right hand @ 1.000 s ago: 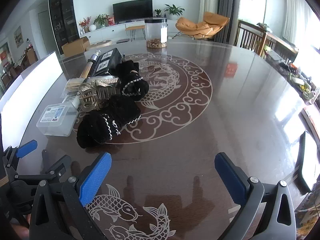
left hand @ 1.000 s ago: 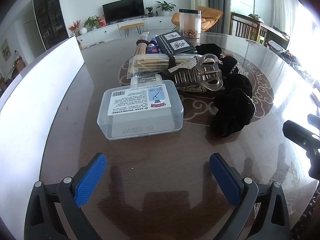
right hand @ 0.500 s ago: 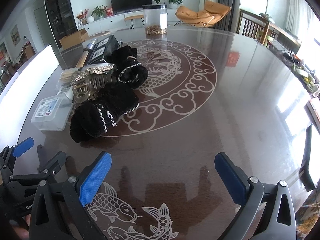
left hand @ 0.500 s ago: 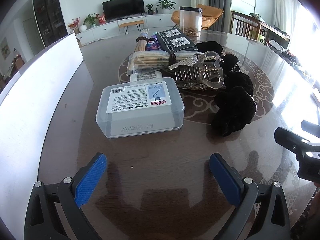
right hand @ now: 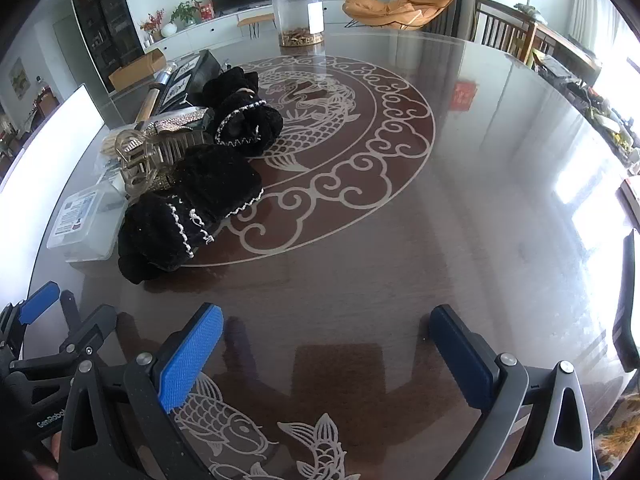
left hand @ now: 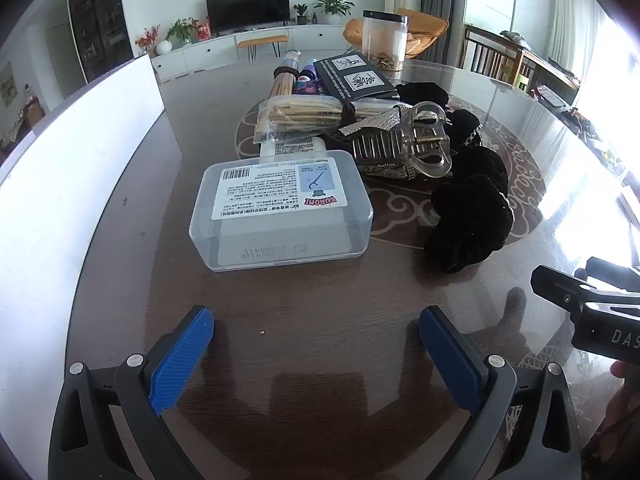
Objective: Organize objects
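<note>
A clear plastic box (left hand: 280, 212) with a printed label lies on the dark round table (left hand: 312, 320), a short way ahead of my left gripper (left hand: 316, 336), which is open and holds nothing. Behind the box sit a bag of wooden sticks (left hand: 308, 116), a clear hair claw clip (left hand: 416, 144), black scrunchies (left hand: 472, 216) and a black booklet (left hand: 354, 78). In the right wrist view the same pile sits to the left: box (right hand: 86, 222), claw clip (right hand: 152, 156), scrunchies (right hand: 188, 220). My right gripper (right hand: 324, 344) is open over bare table, empty.
A white board (left hand: 68, 176) stands along the table's left side. A clear jar (right hand: 298, 14) with a black lid stands at the far edge. The left gripper's body (right hand: 44, 344) shows low left in the right wrist view. Chairs and a TV cabinet lie beyond the table.
Both grippers have moved forward, toward the pile; the box and scrunchies look nearer. The right gripper's body has come further into the left wrist view. Both stay open.
</note>
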Demonstrator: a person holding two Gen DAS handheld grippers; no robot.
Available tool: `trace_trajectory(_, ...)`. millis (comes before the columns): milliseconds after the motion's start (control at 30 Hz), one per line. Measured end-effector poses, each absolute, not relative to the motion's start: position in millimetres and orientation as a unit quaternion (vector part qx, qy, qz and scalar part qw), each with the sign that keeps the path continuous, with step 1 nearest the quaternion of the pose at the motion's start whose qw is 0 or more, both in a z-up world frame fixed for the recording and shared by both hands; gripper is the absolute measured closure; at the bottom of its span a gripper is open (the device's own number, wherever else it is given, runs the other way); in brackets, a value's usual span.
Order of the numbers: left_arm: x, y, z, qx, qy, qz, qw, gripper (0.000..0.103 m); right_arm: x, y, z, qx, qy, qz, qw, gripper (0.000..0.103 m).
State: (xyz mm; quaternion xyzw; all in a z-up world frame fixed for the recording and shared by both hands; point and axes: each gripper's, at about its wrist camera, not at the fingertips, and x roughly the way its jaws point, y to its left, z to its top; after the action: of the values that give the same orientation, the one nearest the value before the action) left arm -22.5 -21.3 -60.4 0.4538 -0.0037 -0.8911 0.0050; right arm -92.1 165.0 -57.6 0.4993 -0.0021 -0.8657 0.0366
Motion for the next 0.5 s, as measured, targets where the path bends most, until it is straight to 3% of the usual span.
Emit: trace_trajectory(500,-22.3,-22.4,-61.1,0.454,0.000,-0.891,0.005,0.000,-90.8,160.2,-59.6,0.503,0.021,-0.864,0.029,0.000)
